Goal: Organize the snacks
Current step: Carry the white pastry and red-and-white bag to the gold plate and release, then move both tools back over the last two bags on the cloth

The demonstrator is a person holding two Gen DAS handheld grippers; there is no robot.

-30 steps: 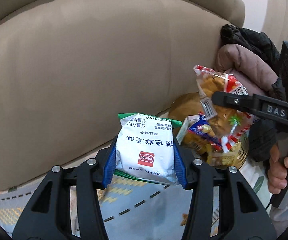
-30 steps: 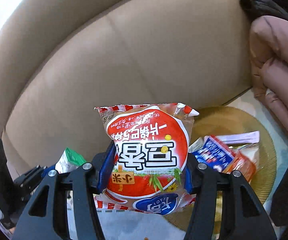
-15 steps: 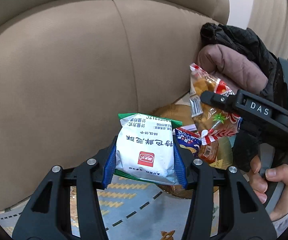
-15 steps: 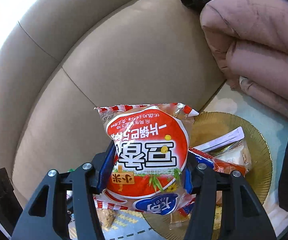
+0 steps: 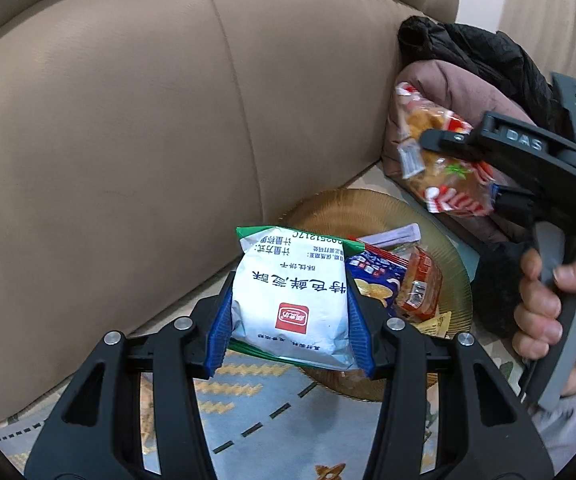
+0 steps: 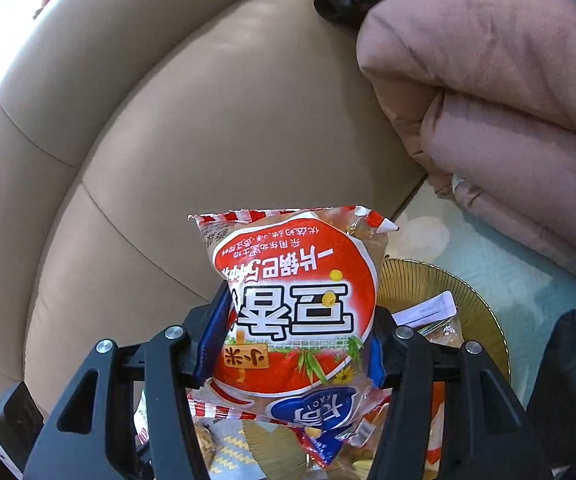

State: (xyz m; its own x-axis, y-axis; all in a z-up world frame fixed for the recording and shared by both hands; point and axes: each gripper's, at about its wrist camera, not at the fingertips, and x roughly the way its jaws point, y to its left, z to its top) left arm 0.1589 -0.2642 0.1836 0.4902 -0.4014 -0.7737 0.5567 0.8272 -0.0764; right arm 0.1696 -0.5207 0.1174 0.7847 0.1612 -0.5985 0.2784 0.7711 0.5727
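My left tongs (image 5: pixel 290 316) are clamped on one white snack packet (image 5: pixel 292 300), blue pads pressing both its sides, held above the near rim of the gold plate (image 5: pixel 368 208). My right tongs (image 6: pixel 294 344) are clamped on one red snack bag (image 6: pixel 300 312), held over that plate's left edge. The left view alone shows my right hand (image 5: pixel 548 300) on its grip and the plate's load: a blue packet (image 5: pixel 372 276), an orange one (image 5: pixel 420 288), and a pale sachet (image 5: pixel 392 236). Only the right view shows the pink quilt (image 6: pixel 508 92) up close against the beige sofa (image 6: pixel 207 120).
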